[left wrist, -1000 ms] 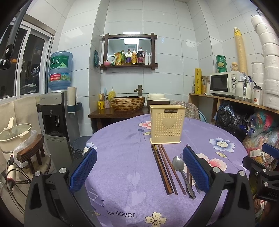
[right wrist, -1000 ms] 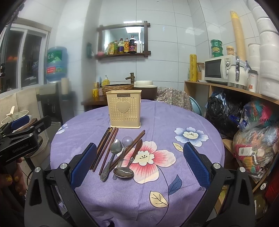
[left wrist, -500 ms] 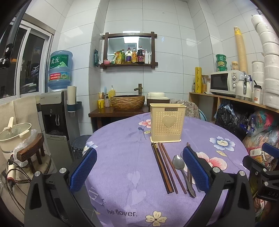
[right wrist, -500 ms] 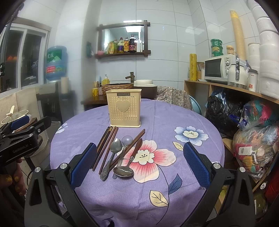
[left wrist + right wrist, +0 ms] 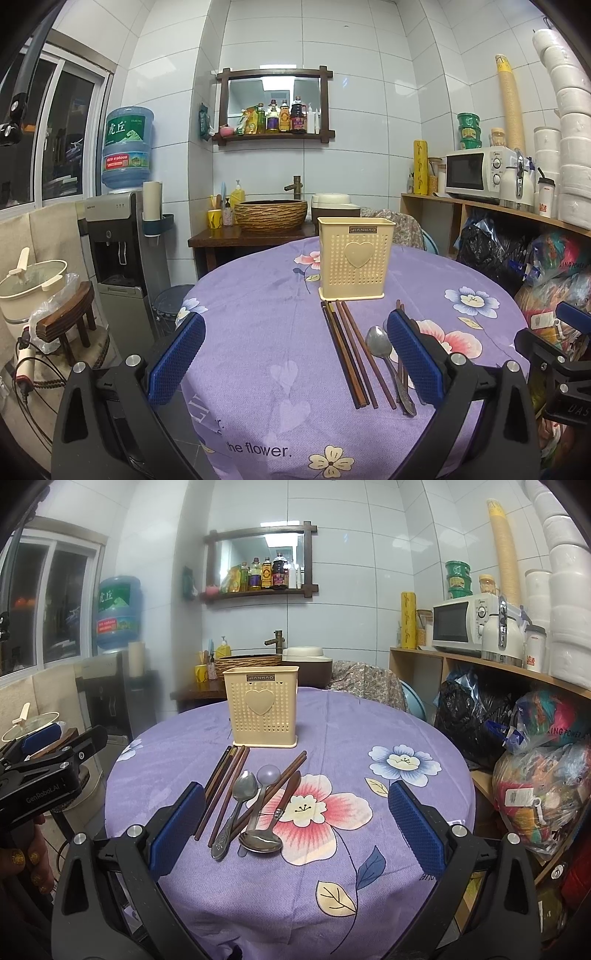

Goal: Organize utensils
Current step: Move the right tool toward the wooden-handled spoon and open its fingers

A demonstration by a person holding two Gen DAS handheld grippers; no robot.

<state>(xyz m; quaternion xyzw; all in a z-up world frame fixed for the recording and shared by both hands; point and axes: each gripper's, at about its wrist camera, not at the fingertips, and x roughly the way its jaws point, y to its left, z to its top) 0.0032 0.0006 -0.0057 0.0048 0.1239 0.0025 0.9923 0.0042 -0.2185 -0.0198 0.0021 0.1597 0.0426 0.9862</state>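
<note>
White-tiled kitchen walls and cluttered shelves surround a round table under a purple flowered cloth. Left wrist view: the cream perforated utensil holder stands upright toward the far side of the table, and a bundle of dark chopsticks lies on the cloth just near of it, running toward the camera, with a metal spoon just to their right. The left gripper hovers level above the near part of the table, jaws wide apart and holding nothing; its right finger hides part of the utensils, so how many pieces lie there cannot be counted from this view. Right wrist view: the holder is far and slightly left of centre, the chopsticks fan out near of it, and spoons lie crossed with further chopsticks over a pink flower print. The right gripper is likewise level and raised, jaws apart and empty, roughly in line with the pile; the left gripper shows at the left edge, off the table. Likely hazards: a closing pinch on the crossed pile could take several pieces at once or flick one aside; thin chopsticks lying flat on soft cloth may slip the pads; a utensil brought in tilted could catch the holder's rim and tip the light holder.
</note>
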